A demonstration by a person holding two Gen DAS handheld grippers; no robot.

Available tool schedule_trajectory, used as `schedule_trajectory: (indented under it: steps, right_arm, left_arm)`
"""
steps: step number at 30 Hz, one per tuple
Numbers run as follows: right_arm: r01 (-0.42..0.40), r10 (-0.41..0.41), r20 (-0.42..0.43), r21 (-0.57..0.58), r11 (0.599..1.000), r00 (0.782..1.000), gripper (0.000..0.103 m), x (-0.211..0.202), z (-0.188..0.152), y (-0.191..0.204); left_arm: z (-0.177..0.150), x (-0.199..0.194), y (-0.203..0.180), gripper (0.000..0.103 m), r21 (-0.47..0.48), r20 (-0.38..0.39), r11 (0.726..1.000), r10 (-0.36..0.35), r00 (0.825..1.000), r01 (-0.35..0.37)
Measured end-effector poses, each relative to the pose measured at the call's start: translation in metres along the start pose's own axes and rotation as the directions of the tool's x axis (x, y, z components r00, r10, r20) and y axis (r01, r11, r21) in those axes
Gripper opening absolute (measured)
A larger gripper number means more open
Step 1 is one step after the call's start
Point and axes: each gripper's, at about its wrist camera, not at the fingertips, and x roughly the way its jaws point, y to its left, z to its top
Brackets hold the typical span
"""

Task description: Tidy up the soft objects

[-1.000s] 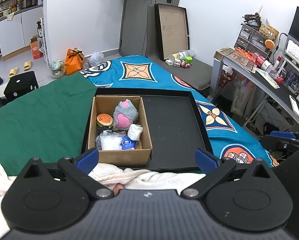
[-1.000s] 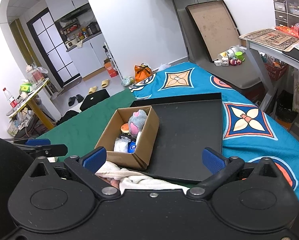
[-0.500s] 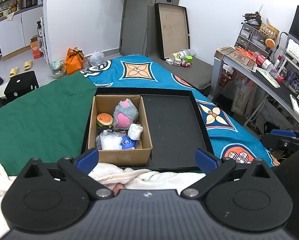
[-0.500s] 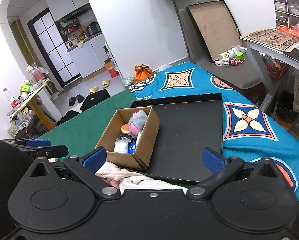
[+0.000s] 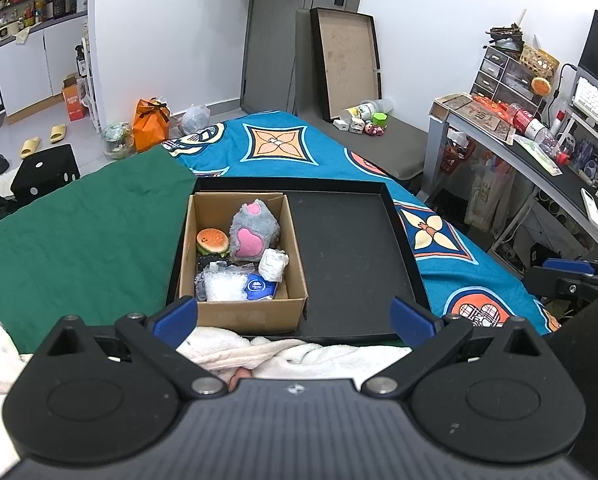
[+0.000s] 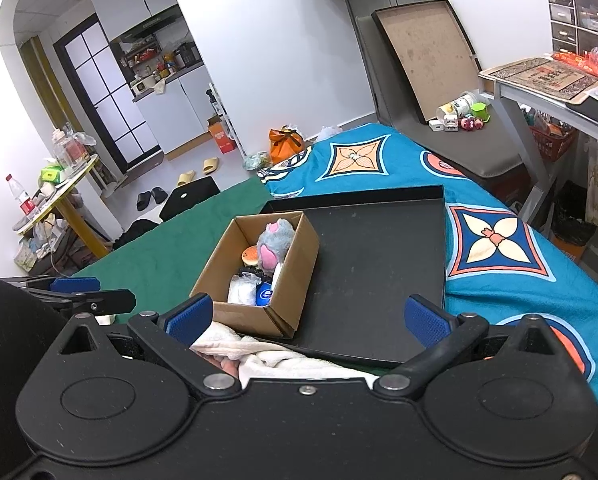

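A cardboard box (image 5: pixel 243 312) stands in the left part of a black tray (image 5: pixel 351 256) on the bed. It holds a grey and pink plush (image 5: pixel 253 230), a burger toy (image 5: pixel 212 240), a white wad (image 5: pixel 273 264), a clear bag (image 5: pixel 223 286) and a blue packet (image 5: pixel 261 286). My left gripper (image 5: pixel 295 316) is open and empty, held back from the box's near side. My right gripper (image 6: pixel 307 318) is open and empty, near the tray's (image 6: pixel 379 264) front edge, with the box (image 6: pixel 255 316) to its left.
A white towel (image 5: pixel 299 356) lies under both grippers at the bed's near edge. The bed has a green cover (image 5: pixel 79 248) on the left and a blue patterned one (image 5: pixel 439 240) on the right. A cluttered desk (image 5: pixel 539 152) stands at the right.
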Motion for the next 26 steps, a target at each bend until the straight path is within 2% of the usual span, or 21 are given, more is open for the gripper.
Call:
schedule_trajectory:
  steps: [21, 26]
  right_arm:
    - [0.002, -0.002, -0.006, 0.027, 1.000, 1.000, 0.103, -0.0035, -0.0039, -0.0061]
    - [-0.003, 0.003, -0.006, 0.028, 1.000, 1.000, 0.103, -0.0036, -0.0039, -0.0064]
  left_arm:
    - [-0.0017, -0.0053, -0.0020, 0.102, -0.009, 0.023, 1.000, 0.015, 1.000, -0.015]
    - [-0.0002, -0.0032, -0.0006, 0.102, -0.010, 0.014, 1.000, -0.007, 1.000, 0.007]
